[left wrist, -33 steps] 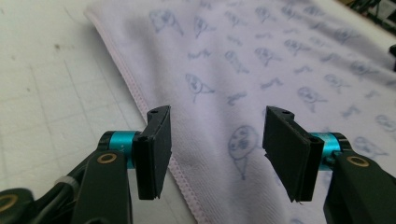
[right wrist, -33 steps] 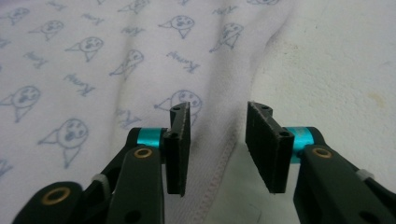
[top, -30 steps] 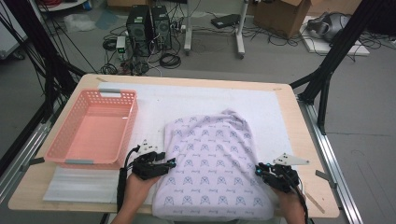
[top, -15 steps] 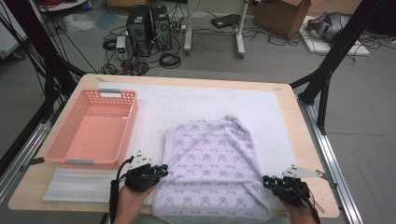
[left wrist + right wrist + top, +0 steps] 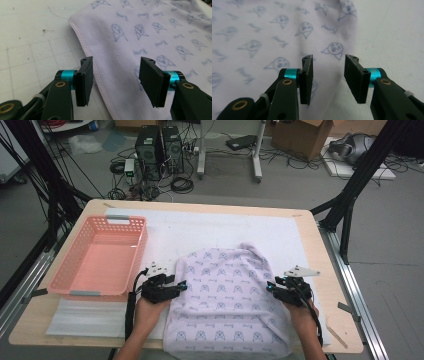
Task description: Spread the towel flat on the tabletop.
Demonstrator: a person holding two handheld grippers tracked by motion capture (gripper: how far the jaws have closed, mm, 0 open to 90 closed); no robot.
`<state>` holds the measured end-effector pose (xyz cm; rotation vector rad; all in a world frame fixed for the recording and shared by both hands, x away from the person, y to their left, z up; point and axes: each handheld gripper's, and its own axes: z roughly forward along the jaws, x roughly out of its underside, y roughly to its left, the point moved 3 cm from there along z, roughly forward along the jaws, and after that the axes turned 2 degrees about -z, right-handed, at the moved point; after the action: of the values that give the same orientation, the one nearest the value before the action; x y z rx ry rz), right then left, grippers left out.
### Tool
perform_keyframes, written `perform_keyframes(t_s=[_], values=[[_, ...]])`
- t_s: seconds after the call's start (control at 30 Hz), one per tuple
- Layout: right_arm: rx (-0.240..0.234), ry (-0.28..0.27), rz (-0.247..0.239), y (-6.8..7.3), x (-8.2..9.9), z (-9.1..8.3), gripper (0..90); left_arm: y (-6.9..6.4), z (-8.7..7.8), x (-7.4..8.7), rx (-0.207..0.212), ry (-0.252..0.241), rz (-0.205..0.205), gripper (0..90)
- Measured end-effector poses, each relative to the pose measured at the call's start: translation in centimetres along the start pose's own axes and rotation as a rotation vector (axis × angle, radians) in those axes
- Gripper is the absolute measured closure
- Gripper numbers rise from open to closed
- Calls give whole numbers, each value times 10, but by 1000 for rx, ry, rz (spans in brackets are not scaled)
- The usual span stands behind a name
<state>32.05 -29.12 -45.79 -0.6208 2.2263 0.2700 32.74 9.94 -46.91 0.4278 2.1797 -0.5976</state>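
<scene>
- The lilac printed cloth (image 5: 227, 302) lies flat on the white mat (image 5: 200, 227) at the near middle of the table (image 5: 310, 227), its long axis running from the person's edge away toward the far side.
- The left gripper (image 5: 181, 286) sits at the cloth's left edge, about halfway along it, pointing inward; the right gripper (image 5: 270, 286) faces it at the right edge. Each hand is as near to its own side as the other, so neither has the advantage.
- In the left gripper view the stitched hem (image 5: 86, 47) runs up between the jaws, which stand apart with nothing pinched; they have just been opening.
- In the right gripper view the cloth's edge (image 5: 350, 37) also passes between the jaws, and these too are apart, pressing on nothing, having just been opening.
- My guess is the next grab depends on that hem lying straight ahead of each claw: a short push inward and down should take it.
- Compared with a moment ago, both hands have come up from the near corners to mid-length of the cloth, and the cloth looks smoother and squarer than it did.
- The pink basket (image 5: 100, 257) stands empty, well to the left of the cloth.
</scene>
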Motion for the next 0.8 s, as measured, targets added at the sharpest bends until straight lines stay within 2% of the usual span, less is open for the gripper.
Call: perform_keyframes(t_s=[0.03, 0.07, 0.1, 0.13, 0.17, 0.2, 0.23, 0.27, 0.33, 0.5, 0.6, 0.8], values=[[-1, 23, 7, -1, 1, 5, 604, 0, 4, -1, -5, 13, -10, 456], [-1, 40, 4, -2, 2, 10, 617, 0, 5, -2, -8, 6, -15, 460], [-7, 18, 19, -2, 3, 10, 677, 1, 6, -2, -17, 10, -19, 491], [-17, 10, 13, -2, 4, 10, 744, 0, 6, -2, -39, 10, -18, 532], [-25, 5, 12, -1, 5, 10, 830, -1, 6, -2, -63, 15, -7, 597], [-28, 5, -2, 1, 5, 9, 838, -2, 6, -1, -75, 23, 3, 775], [-26, 5, -13, 2, 5, 8, 844, -3, 5, -1, -75, 26, 2, 839], [-28, 7, -10, 3, 5, 6, 844, -4, 4, -1, -77, 32, 2, 862], [-35, -10, 0, 4, 8, 0, 845, -7, -2, 1, -84, 15, 29, 868], [-58, -61, 2, 6, 20, -22, 843, -6, -25, 9, -37, -30, 1, 868], [-78, -75, -2, 9, 28, -33, 840, -11, -39, 15, -10, -54, 20, 867], [-96, -69, -18, 19, 44, -52, 840, -22, -55, 32, 30, -42, 49, 867]])
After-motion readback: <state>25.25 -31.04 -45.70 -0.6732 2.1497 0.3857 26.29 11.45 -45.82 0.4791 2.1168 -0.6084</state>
